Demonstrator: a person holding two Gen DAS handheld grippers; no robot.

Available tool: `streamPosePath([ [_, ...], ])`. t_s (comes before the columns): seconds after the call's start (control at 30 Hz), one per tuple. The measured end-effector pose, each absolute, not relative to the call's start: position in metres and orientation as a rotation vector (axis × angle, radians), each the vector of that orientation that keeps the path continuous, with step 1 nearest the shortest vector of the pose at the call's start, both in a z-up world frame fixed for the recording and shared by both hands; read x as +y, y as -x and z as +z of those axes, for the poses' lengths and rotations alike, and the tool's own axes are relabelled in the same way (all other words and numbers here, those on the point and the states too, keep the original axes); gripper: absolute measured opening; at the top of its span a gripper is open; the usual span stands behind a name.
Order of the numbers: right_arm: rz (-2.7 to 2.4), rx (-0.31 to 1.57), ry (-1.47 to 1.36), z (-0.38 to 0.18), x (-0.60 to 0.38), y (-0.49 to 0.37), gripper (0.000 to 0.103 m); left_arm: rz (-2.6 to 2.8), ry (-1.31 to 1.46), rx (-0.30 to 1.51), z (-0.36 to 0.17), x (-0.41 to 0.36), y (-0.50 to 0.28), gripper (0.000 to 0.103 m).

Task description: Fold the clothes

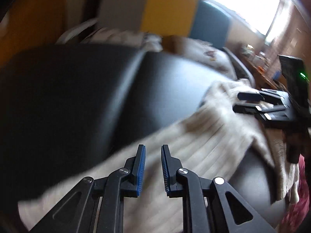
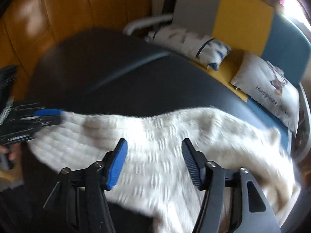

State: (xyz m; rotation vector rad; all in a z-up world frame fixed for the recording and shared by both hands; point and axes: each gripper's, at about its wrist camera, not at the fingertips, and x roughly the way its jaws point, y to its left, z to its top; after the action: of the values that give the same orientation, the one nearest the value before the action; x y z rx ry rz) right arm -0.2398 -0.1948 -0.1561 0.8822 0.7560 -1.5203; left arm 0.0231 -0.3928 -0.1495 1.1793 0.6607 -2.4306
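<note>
A cream ribbed knit sweater [image 1: 194, 145] [image 2: 165, 128] lies spread and rumpled across a black table [image 1: 77, 97] [image 2: 116, 77]. My left gripper [image 1: 153, 149] hovers over the sweater's near-left part, its blue pads slightly apart with nothing between them. In the right wrist view, the left gripper [image 2: 58, 116] is a blur at the sweater's left edge. My right gripper [image 2: 154, 145] stands wide open above the middle of the sweater, holding nothing. The left wrist view shows the right gripper [image 1: 236, 102] over the sweater's far-right part.
Behind the table stands a bench with grey, yellow [image 2: 243, 13] and blue panels, holding two printed pillows [image 2: 272, 91]. Orange wooden panelling [image 2: 48, 19] is at the left and a bright window [image 1: 248, 5] at the right. Red patterned cloth [image 1: 297, 203] hangs at the table's right edge.
</note>
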Motion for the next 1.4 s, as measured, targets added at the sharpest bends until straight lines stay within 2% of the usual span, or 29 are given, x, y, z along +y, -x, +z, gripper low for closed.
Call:
streamPosePath([
  [0.13,-1.566,0.802,-0.906,-0.171,-0.222,0.240,0.059,-2.392,-1.116,0.752,-0.156,-0.387,-0.052,0.016],
  [0.33,-1.651,0.733,-0.934,-0.181,-0.228,0.243,0.062,-2.392,-1.106,0.692,-0.154,-0.376,-0.055,0.016],
  [0.43,-1.652,0.672,-0.985,-0.172,-0.219,0.247,0.062,-2.387,-1.019,0.763,-0.141,-0.381,-0.061,0.017],
  [0.57,-1.665,0.593,-0.963,-0.138,-0.192,0.244,0.062,-2.469,-0.995,0.733,-0.128,-0.373,-0.048,0.018],
  [0.7,-1.736,0.490,-0.955,-0.100,-0.117,0.253,0.063,-2.554,-1.065,0.608,-0.127,-0.351,-0.010,0.020],
  [0.83,-1.761,0.351,-1.008,-0.072,-0.013,0.251,0.064,-2.529,-1.173,0.447,-0.153,-0.329,0.012,0.020],
  [0.97,-1.805,0.297,-1.086,-0.072,0.074,0.231,0.071,-2.539,-1.171,0.285,-0.159,-0.312,0.013,0.021],
  [1.07,-1.891,0.221,-1.137,-0.088,0.124,0.212,0.071,-2.533,-1.193,0.350,-0.158,-0.318,0.013,0.021],
  [1.2,-1.934,-0.024,-1.201,-0.114,0.169,0.193,0.071,-2.520,-1.219,0.422,-0.156,-0.327,0.012,0.021],
  [1.23,-1.944,-0.060,-1.203,-0.120,0.172,0.193,0.064,-2.517,-1.226,0.390,-0.156,-0.323,0.010,0.021],
  [1.27,-1.954,-0.095,-1.205,-0.126,0.176,0.193,0.052,-2.513,-1.233,0.356,-0.155,-0.320,0.009,0.021],
  [1.3,-1.964,-0.130,-1.206,-0.132,0.179,0.193,0.019,-2.508,-1.237,0.325,-0.155,-0.317,0.010,0.021],
  [1.33,-1.973,-0.166,-1.208,-0.138,0.183,0.193,0.013,-2.503,-1.239,0.312,-0.155,-0.316,0.009,0.022],
  [1.4,-1.991,-0.238,-1.210,-0.150,0.189,0.192,0.013,-2.490,-1.242,0.307,-0.155,-0.315,0.010,0.022],
])
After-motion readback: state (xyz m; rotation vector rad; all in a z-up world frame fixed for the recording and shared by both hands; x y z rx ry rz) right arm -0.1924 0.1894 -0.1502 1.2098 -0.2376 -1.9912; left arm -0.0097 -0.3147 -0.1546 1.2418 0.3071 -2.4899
